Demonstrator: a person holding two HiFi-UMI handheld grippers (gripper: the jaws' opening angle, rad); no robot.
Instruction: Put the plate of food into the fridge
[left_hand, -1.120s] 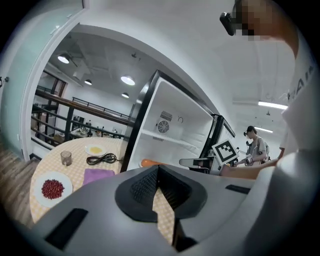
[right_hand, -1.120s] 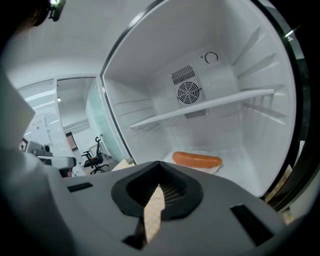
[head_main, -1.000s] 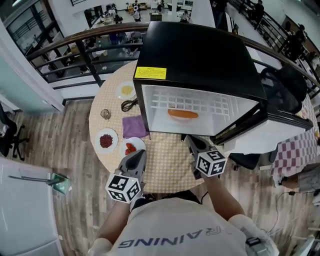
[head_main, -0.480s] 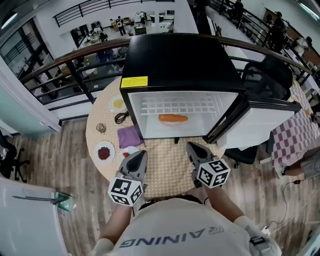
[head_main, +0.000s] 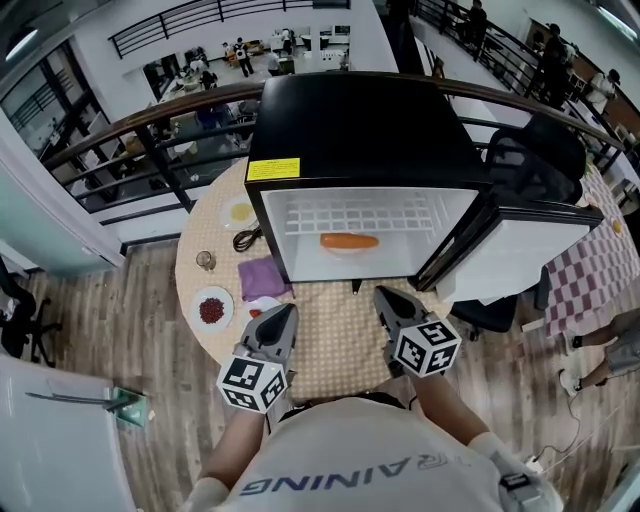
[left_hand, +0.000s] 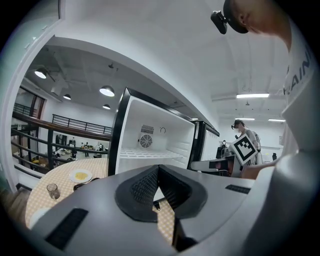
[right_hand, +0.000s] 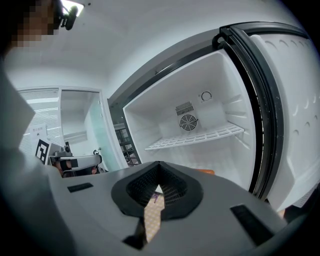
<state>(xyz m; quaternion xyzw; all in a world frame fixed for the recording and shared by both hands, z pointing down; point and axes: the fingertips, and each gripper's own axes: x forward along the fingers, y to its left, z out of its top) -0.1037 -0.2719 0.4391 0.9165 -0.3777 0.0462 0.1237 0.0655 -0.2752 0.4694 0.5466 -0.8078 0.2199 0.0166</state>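
The black fridge stands on the round table with its door swung open to the right. On its white floor, under the wire shelf, lies a plate with a long orange piece of food; an orange edge of that food also peeks over my right gripper. My left gripper and right gripper hover over the table in front of the fridge, apart from the plate. Both are shut and hold nothing, the left gripper and right gripper each with their pads meeting.
Left of the fridge lie a purple cloth, a plate of red berries, a plate of red pieces, a glass, a black cable and a yellow-food plate. A railing runs behind; a black chair stands right.
The head view has shifted slightly. Both grippers stay shut and low in front of the fridge, and the plate with the orange food stays inside.
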